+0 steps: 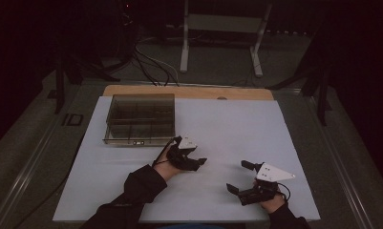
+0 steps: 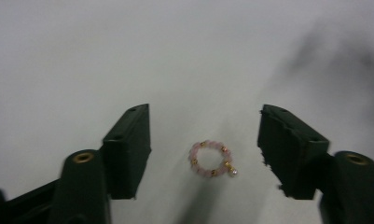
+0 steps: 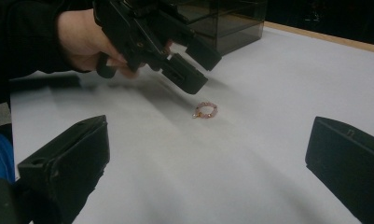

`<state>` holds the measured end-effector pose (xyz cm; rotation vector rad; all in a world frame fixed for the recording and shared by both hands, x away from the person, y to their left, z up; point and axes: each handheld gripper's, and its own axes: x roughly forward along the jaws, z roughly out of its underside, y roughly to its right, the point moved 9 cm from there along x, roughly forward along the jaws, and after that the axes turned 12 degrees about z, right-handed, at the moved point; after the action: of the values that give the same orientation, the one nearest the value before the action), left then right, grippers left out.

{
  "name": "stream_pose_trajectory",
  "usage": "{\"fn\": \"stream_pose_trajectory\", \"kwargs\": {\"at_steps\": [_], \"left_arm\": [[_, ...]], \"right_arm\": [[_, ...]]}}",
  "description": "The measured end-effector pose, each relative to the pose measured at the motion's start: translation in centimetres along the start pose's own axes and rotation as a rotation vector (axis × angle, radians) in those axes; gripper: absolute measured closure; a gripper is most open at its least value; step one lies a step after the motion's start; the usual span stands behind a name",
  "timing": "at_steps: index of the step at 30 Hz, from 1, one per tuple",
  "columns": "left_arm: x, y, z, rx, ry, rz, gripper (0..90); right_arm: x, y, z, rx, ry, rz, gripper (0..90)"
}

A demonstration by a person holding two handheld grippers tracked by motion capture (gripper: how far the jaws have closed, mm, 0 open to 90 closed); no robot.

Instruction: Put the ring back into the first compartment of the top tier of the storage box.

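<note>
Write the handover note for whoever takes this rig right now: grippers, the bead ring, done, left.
Left gripper: open, poised over the bead ring, jaws either side, not touching it.
Right gripper: open, empty, resting apart on the white table.
Ring: flat on the table, clear of the dark compartment box.
Done: left gripper lined up on the ring.
Left: close on the ring and lift; the box looks the likely destination.

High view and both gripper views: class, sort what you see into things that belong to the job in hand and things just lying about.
In the job:
- beaded ring, flat on the white table sheet
- left gripper, jaws open over the ring

Lying about:
- right gripper, open, holding nothing
- compartment box
- floor cables
- white stand
</note>
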<state>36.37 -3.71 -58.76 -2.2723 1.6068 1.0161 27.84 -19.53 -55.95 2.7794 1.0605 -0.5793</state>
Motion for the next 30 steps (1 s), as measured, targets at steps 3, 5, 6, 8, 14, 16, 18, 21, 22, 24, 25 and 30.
{"fn": "stream_pose_trajectory", "kwargs": {"at_steps": [3, 5, 6, 8, 14, 16, 18, 21, 22, 24, 25, 30], "left_arm": [[0.2, -0.2, 0.1, -0.026, -0.01, -0.006, 43.4], [0.3, -0.3, 0.2, -0.03, -0.014, -0.005, 45.8], [0.3, -0.3, 0.2, -0.03, -0.018, -0.014, 47.6], [0.5, -0.3, 0.3, -0.039, -0.021, -0.011, 49.5], [0.9, -0.5, 0.7, -0.052, -0.051, -0.021, 60.5], [1.1, -0.6, 0.9, -0.057, -0.057, -0.019, 64.2], [1.3, -0.6, 1.1, -0.057, -0.066, -0.021, 67.7], [1.6, -0.6, 1.3, -0.054, -0.082, -0.023, 70.3], [1.6, -0.6, 1.3, -0.054, -0.082, -0.023, 71.7], [1.8, -0.8, 1.5, -0.052, -0.091, -0.034, 72.8], [1.9, -0.8, 1.5, -0.057, -0.091, -0.032, 74.0], [2.0, -0.9, 1.5, -0.057, -0.091, -0.04, 77.5]], "right_arm": [[0.0, 0.0, 0.0, 0.0, -0.001, -0.001, 0.0], [0.0, 0.0, 0.0, 0.0, -0.001, 0.0, 0.0], [0.0, 0.0, 0.0, 0.0, -0.001, 0.0, 0.0], [0.0, 0.0, 0.0, 0.0, -0.001, -0.001, 0.0], [0.0, 0.0, 0.0, -0.001, -0.002, -0.001, 0.0], [0.0, 0.0, 0.0, -0.002, -0.003, -0.002, 0.0], [0.0, 0.0, 0.0, -0.003, -0.003, -0.001, 0.0], [0.0, 0.0, 0.0, -0.001, -0.003, -0.001, 0.0], [0.0, 0.0, 0.0, -0.001, -0.003, -0.001, 0.0], [0.0, 0.0, 0.1, -0.003, -0.004, -0.001, 0.0], [0.0, 0.0, 0.0, -0.003, -0.003, -0.001, 0.0], [0.0, 0.0, 0.1, -0.004, -0.005, 0.0, 0.0]]}}
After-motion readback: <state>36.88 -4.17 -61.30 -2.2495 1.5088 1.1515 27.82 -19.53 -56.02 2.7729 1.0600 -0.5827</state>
